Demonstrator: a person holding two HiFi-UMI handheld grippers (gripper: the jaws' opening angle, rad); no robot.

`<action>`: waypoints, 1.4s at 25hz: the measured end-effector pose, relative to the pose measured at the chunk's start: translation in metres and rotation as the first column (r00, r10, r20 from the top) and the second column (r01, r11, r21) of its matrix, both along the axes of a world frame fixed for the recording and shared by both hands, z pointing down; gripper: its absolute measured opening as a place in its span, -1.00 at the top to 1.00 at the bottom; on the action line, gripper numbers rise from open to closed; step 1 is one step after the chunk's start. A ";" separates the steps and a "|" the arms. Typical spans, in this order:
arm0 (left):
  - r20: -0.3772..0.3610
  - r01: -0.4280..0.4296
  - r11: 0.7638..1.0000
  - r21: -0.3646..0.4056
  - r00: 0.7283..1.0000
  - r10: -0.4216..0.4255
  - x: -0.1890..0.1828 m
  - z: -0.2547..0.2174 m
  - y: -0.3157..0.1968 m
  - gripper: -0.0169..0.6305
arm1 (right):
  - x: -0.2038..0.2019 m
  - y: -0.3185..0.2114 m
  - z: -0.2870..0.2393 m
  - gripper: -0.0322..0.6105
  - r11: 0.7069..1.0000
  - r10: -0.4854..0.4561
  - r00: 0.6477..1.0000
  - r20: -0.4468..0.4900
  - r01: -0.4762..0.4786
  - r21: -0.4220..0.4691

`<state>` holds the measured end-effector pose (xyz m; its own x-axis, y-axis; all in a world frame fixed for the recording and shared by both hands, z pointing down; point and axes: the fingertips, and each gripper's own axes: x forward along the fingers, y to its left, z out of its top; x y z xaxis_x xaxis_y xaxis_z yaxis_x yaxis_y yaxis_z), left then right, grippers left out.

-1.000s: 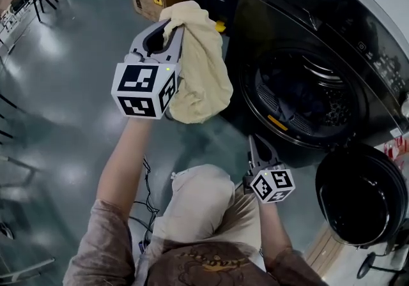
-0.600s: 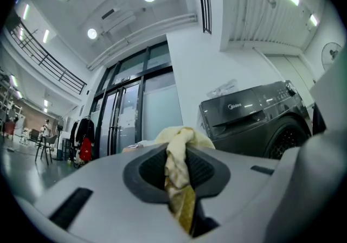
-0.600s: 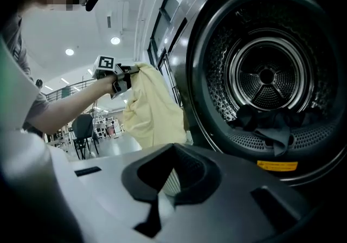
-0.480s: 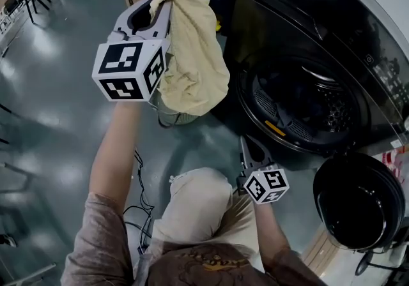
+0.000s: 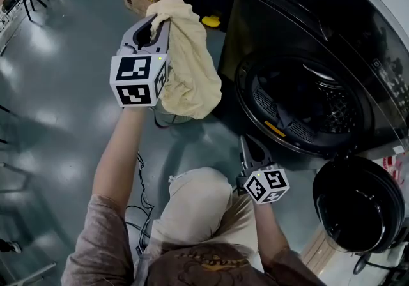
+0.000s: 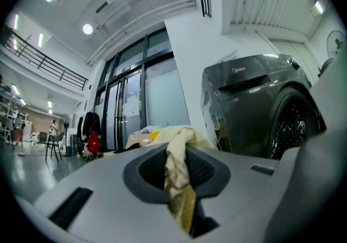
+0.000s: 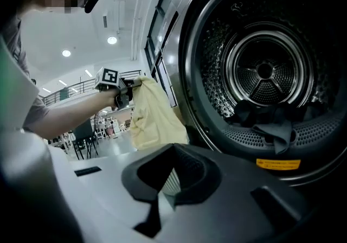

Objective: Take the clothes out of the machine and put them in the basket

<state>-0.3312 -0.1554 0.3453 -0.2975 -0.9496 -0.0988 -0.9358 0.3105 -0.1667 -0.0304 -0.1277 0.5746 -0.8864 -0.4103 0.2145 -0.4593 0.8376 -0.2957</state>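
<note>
**Yellow cloth (image 5: 192, 67) out of the machine (image 5: 268, 10).**
Left gripper (image 5: 161, 18), clamped on the cloth, has sunk lower. Right gripper (image 5: 246, 144) is closed and empty. Dark clothes (image 7: 271, 122) remain inside.

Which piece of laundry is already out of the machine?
The pale yellow cloth, pinched in the left gripper; the dark clothes lie inside the drum.

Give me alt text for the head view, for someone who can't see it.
The left claw holds a yellow cloth up beside an open washer. The right claw, shut and empty, sits low near the washer's open door.
</note>
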 end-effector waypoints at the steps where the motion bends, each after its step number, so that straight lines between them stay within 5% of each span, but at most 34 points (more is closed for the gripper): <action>1: -0.010 0.006 1.000 -0.018 1.000 -0.006 -0.002 0.013 -0.002 0.75 | 0.001 -0.001 0.001 0.91 1.000 0.001 1.000 -0.002 -0.001 -0.002; 11: -0.114 0.028 0.982 -0.189 0.992 -0.050 -0.009 0.127 -0.009 0.74 | 0.004 -0.006 0.015 0.91 1.000 0.007 1.000 -0.019 -0.007 -0.026; 22: -0.239 -0.031 0.927 -0.373 0.969 -0.064 0.012 0.237 -0.011 0.51 | 0.004 -0.008 0.028 0.91 0.999 0.005 0.999 -0.035 -0.007 -0.045; 27: -0.270 -0.062 0.923 -0.379 0.962 -0.046 0.024 0.249 -0.010 0.13 | 0.006 -0.009 0.030 0.91 0.999 0.010 0.999 -0.040 -0.012 -0.046; 35: -0.296 -0.108 0.923 -0.370 0.955 -0.006 0.044 0.254 -0.008 -0.02 | 0.012 -0.007 0.030 0.91 0.999 0.028 0.999 -0.045 -0.030 -0.041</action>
